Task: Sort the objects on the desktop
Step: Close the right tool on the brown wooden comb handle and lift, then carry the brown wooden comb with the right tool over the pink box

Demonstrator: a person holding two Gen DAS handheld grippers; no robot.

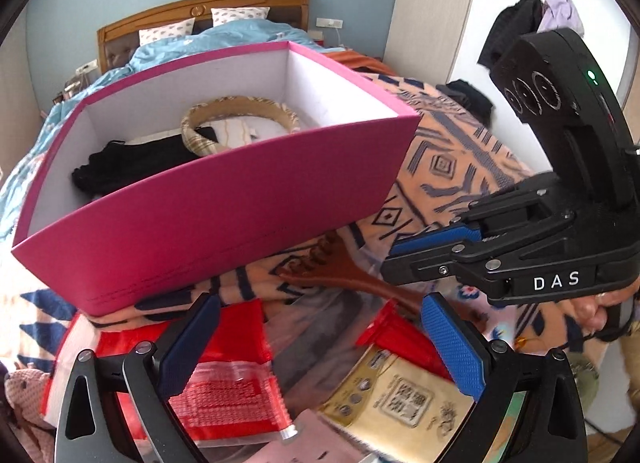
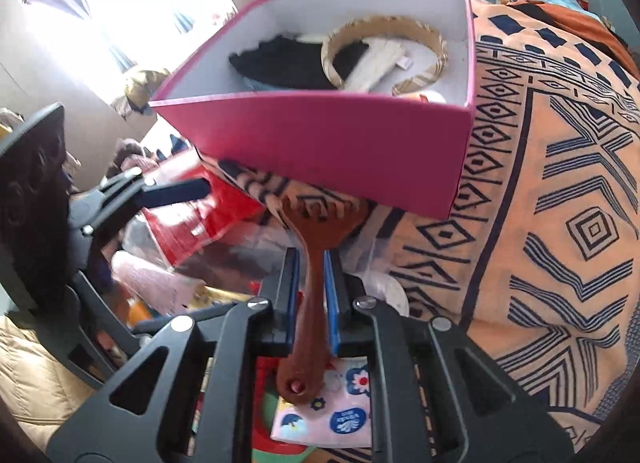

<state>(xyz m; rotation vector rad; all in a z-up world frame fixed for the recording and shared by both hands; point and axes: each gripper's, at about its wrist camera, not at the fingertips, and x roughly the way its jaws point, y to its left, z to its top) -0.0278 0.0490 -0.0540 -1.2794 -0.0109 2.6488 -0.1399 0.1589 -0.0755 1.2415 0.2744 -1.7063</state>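
Observation:
A brown wooden comb (image 2: 314, 295) lies with its teeth against the foot of the pink box (image 2: 320, 143). My right gripper (image 2: 312, 263) is shut on the comb's handle, blue pads pressing both sides. In the left wrist view the right gripper (image 1: 396, 259) comes in from the right, and the comb (image 1: 336, 271) stretches leftward from it over the patterned blanket (image 1: 440, 167). My left gripper (image 1: 320, 327) stands open and holds nothing, above a red packet (image 1: 236, 343) and a yellow packet (image 1: 400, 399).
The pink box (image 1: 224, 199) holds a tan headband (image 1: 236, 115), a black cloth (image 1: 132, 163) and a white cloth (image 1: 240, 131). Bags, packets and a floral card (image 2: 340, 411) clutter the near side. One finger (image 2: 176, 191) of the left gripper reaches in from the left.

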